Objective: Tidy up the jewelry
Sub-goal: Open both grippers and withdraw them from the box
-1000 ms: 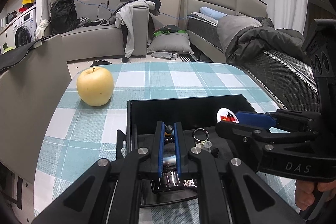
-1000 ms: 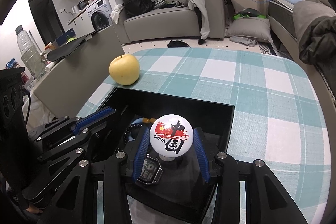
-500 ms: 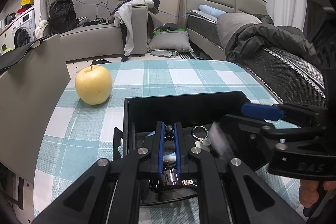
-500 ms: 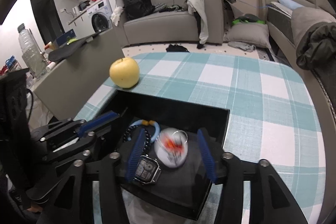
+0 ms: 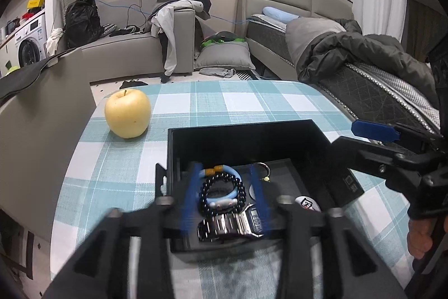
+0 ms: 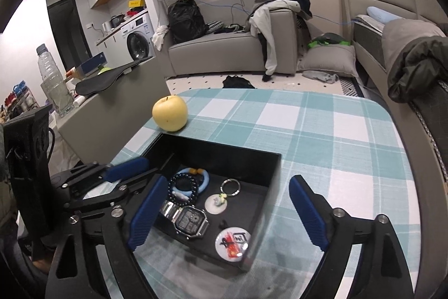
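Jewelry lies gathered in a black tray (image 6: 253, 159) on the checked worktop (image 6: 322, 131), right under both sets of tongs. Nearest the right tongs (image 6: 226, 217) — spread wide and holding nothing — a round white badge (image 6: 233, 243) with red and black lettering rests flat in the tray's near right corner. Just left of it sits a steel digital watch (image 6: 188, 219), its metal band running toward the tray's left wall. Beyond the watch, a black bead bracelet (image 6: 183, 185) overlaps a pale blue bangle (image 6: 203, 181) with amber beads, and to their right a key ring (image 6: 230, 186) lies beside a small white disc charm (image 6: 215, 203). From the left wrist camera, the left tongs (image 5: 226, 198) are blurred but parted, their blue fingers (image 5: 191, 195) flanking the bracelet (image 5: 222, 195) and bangle (image 5: 224, 199) without touching them — nothing is gripped; the watch (image 5: 235, 223) shows at the tray's (image 5: 246, 136) near edge, the badge (image 5: 308, 205) peeks up at lower right. Past the tray's far left corner, a yellow apple (image 6: 170, 116) stands on the worktop, close to but apart from the tray. Farther back are a grey sofa (image 6: 224, 52) draped with clothes and a bed (image 6: 406, 46).
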`<control>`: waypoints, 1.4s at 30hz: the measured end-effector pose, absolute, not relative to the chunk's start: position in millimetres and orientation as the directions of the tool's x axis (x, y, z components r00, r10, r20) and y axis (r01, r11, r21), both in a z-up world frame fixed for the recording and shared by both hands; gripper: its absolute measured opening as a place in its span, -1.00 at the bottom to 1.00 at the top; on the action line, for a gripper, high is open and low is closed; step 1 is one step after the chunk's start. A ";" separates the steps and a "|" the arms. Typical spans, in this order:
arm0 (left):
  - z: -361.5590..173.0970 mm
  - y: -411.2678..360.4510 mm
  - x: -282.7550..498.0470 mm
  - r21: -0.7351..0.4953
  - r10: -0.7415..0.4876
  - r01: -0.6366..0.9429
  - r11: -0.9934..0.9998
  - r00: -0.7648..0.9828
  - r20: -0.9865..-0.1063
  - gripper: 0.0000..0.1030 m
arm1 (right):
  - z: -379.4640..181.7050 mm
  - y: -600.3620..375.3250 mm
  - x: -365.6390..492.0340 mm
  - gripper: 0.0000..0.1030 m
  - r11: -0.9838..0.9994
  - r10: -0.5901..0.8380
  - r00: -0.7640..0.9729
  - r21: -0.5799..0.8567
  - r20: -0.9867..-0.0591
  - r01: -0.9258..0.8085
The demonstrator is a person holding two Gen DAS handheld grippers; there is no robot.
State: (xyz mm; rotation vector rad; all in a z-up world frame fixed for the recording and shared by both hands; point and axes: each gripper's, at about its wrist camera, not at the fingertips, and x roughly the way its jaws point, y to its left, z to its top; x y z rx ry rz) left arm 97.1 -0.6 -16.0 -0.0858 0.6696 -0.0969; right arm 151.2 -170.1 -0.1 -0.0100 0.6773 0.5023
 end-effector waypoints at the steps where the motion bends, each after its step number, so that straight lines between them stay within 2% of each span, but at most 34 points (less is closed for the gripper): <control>1: -14.8 1.0 93.9 -0.117 -0.116 0.056 0.992 0.783 -0.611 0.05 | -0.3 -172.4 149.1 0.81 0.881 0.441 0.666 0.150 -0.601 -0.448; 2: -13.5 2.4 91.0 -0.119 -0.110 0.046 0.992 0.785 -0.610 0.29 | -0.5 -174.0 146.9 0.84 0.881 0.442 0.668 0.150 -0.599 -0.449; 3: -12.4 3.2 89.3 -0.121 -0.106 0.040 0.992 0.787 -0.608 0.45 | -1.0 -175.9 144.1 0.92 0.880 0.443 0.669 0.148 -0.597 -0.450; 7: -6.0 6.8 76.8 -0.148 -0.099 0.013 0.989 0.804 -0.587 0.71 | -3.3 -178.9 131.7 1.00 0.875 0.451 0.670 0.143 -0.590 -0.462; 9: -5.2 6.1 71.0 -0.153 -0.092 0.003 0.988 0.809 -0.580 0.95 | -4.0 -178.5 125.2 1.00 0.874 0.447 0.673 0.128 -0.589 -0.468; 16: -2.1 -3.8 60.7 -0.116 -0.067 -0.001 0.993 0.815 -0.576 0.97 | 1.2 -178.6 108.8 1.00 0.873 0.449 0.699 0.108 -0.556 -0.475; 23: -0.8 -1.7 60.1 -0.129 -0.073 -0.003 0.992 0.815 -0.574 0.97 | 8.1 -178.2 98.0 1.00 0.871 0.462 0.715 0.119 -0.524 -0.476; 42: 1.5 -2.1 52.0 -0.103 -0.038 -0.021 0.994 0.844 -0.536 0.97 | 10.9 -177.4 93.2 1.00 0.865 0.474 0.711 0.128 -0.519 -0.484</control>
